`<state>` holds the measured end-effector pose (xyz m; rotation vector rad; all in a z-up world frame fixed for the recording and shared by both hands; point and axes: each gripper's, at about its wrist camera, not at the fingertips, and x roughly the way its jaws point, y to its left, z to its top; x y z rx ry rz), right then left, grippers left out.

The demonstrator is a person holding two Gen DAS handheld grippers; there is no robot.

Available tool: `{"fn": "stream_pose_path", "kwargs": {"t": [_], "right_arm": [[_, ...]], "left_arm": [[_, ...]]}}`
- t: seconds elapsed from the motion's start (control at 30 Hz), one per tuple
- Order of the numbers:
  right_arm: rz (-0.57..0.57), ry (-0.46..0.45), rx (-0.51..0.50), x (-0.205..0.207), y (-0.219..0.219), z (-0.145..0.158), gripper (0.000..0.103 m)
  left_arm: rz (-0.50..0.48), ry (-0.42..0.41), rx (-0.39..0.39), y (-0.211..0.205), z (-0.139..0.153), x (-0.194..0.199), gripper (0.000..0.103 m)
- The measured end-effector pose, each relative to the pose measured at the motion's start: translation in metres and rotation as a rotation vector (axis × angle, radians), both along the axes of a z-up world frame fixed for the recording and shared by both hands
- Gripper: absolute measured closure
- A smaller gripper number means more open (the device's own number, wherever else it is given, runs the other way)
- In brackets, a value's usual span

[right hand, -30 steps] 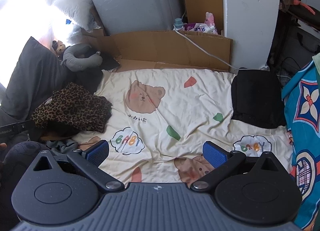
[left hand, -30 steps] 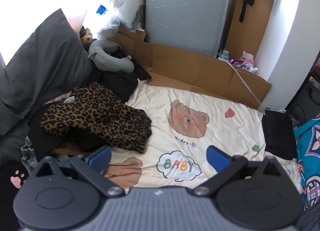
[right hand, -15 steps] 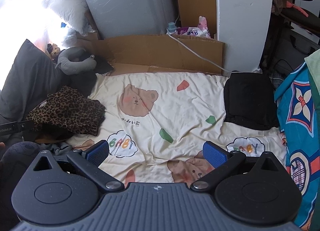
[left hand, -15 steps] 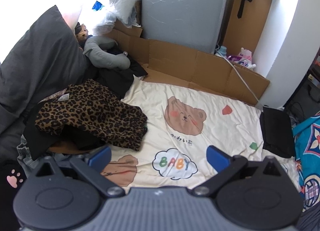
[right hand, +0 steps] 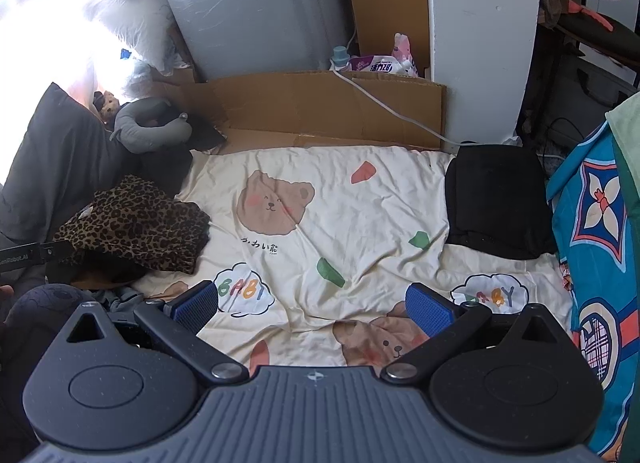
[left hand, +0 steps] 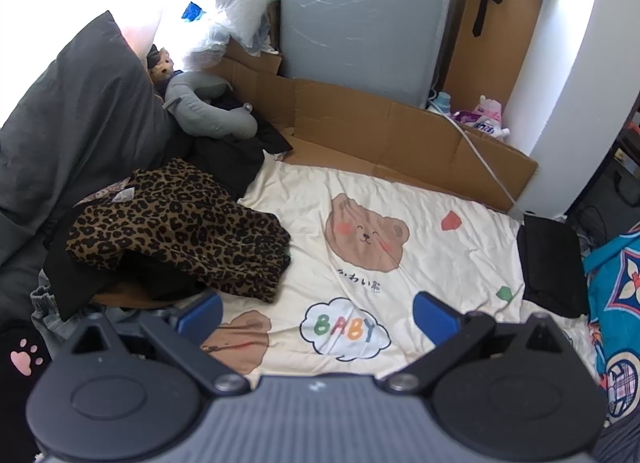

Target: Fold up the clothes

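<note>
Both cameras have drawn back and risen slightly since the earlier frames, so more of the bed shows; nothing on it has shifted. Left gripper (left hand: pixel 316 313) and right gripper (right hand: pixel 312 305) each hover with blue-padded jaws wide apart, holding nothing.

The crumpled leopard-print garment (left hand: pixel 180 227) lies heaped on dark clothes at the left edge of the cream bear-print sheet (left hand: pixel 400 263), near the left gripper. A folded black garment (right hand: pixel 496 199) sits flat at the sheet's right edge.

Judgement: the step in hand is fetching the next item. The leopard fabric looks thin, limp and bunched. Pinch one hem layer only, lift clear of the dark clothes beneath, and spread it on the open sheet before folding.
</note>
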<state>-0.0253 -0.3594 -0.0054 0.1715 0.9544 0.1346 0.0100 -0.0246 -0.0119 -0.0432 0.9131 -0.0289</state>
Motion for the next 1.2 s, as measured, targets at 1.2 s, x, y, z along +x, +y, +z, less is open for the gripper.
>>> {"fn": "stream_pose_path", "kwargs": {"t": [1.2], "right_arm": [[-0.003,-0.021,-0.004,0.0,0.0009,0.0035,0.0]], "left_arm": [[-0.001,-0.002,0.002,-0.005,0.0059,-0.0031,0.001]]}}
